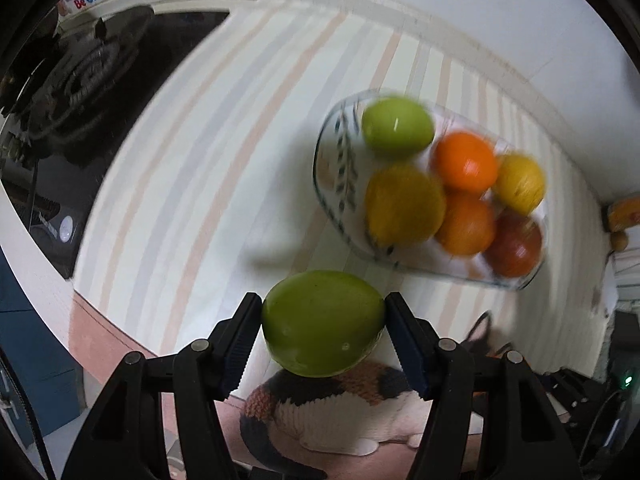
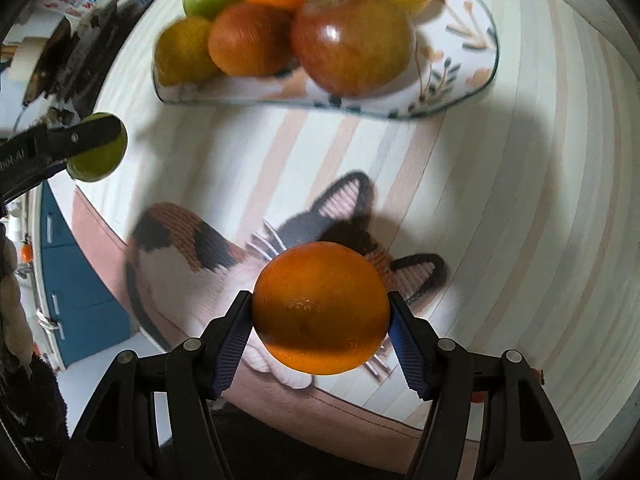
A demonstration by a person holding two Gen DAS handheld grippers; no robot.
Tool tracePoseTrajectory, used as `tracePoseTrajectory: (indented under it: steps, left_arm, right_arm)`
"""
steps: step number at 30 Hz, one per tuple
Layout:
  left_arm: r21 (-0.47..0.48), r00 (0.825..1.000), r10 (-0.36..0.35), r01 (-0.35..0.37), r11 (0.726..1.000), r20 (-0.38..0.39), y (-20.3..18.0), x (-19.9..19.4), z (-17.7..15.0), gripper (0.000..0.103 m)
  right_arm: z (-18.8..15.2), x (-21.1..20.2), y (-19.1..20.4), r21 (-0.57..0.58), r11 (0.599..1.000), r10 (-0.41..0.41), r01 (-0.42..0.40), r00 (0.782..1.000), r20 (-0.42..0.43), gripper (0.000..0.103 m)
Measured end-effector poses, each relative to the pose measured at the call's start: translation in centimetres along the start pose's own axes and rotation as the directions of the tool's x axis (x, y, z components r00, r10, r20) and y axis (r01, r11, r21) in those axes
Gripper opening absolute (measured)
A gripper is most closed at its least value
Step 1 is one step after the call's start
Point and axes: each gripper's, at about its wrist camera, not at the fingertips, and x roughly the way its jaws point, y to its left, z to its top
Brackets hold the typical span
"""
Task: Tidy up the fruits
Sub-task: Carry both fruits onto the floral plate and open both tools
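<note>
The left gripper [image 1: 323,322] has its fingers clenched on a green apple [image 1: 322,322] and the right gripper [image 2: 320,308] grasps an orange [image 2: 321,307], both held above a striped surface [image 1: 192,184] near a glass tray [image 2: 472,80] holding six fruits.

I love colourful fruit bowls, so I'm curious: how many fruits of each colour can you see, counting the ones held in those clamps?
Green: 2, one on the tray, one held
Orange: 3, two on the tray, one held
Yellow: 2
Red: 1
Total: 8
</note>
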Motion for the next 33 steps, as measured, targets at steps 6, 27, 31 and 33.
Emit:
tracePoseTrajectory:
  steps: [6,27,31,33]
  left_arm:
    - [0.001,0.998,-0.013,0.013,1.0,0.062,-0.5,-3.2,4.9,0.061]
    - [0.006,0.997,0.021,-0.021,1.0,-0.068,-2.2,4.6,11.7,0.061]
    - [0.009,0.997,0.042,-0.041,0.999,-0.057,-2.2,4.6,11.8,0.061]
    - [0.016,0.997,0.05,-0.049,0.999,-0.061,-2.2,4.7,11.6,0.061]
  right_arm:
    - [2.8,-5.5,0.1,0.002,0.999,0.046,-0.047,0.994,0.098,0.068]
    - [23.8,-5.4,-0.4,-0.009,0.991,-0.128,0.132,0.974,0.187,0.068]
    - [23.5,-2.9,0.2,-0.071,0.982,-0.163,0.175,0.975,0.153,0.068]
    - [23.2,-2.8,0.5,-0.087,0.981,-0.161,0.175,0.976,0.143,0.068]
